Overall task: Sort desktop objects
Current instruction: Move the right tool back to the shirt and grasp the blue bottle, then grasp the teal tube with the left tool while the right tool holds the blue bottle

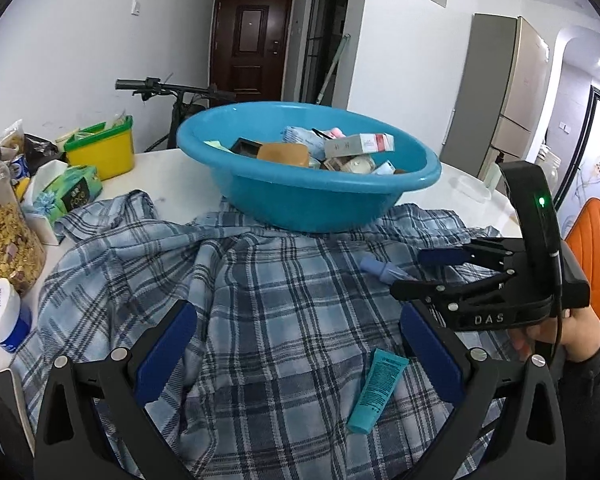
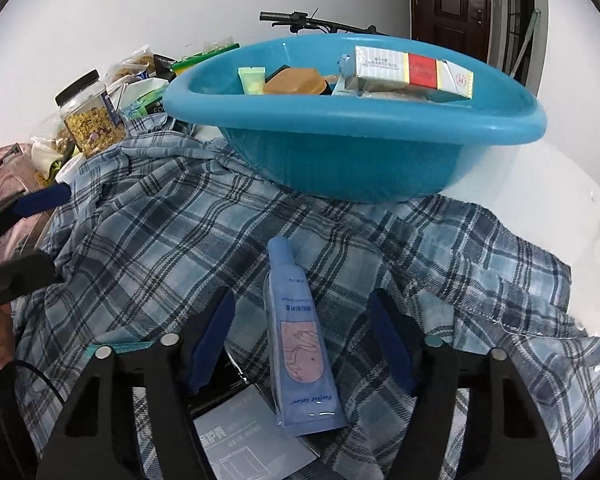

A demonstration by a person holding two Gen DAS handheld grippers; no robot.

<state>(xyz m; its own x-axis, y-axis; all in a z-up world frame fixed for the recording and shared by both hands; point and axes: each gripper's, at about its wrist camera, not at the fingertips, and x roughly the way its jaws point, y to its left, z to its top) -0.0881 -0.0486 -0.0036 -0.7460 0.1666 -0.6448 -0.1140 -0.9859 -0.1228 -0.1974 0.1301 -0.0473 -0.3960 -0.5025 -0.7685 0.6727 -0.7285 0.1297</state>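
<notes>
On the table's plaid shirt (image 1: 260, 300), the left claw (image 1: 300, 356) gapes wide and empty beside the teal tube (image 1: 376, 390), the blue basin (image 1: 312, 200) behind already collects sorted items, and the right claw (image 2: 300, 344) straddles the blue tube (image 2: 300, 344), open, seemingly ready to pinch it.

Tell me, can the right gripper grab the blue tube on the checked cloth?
Probably yes. The right gripper is open, with the blue tube lying between its fingers on the plaid cloth, and nothing covers the tube.
</notes>
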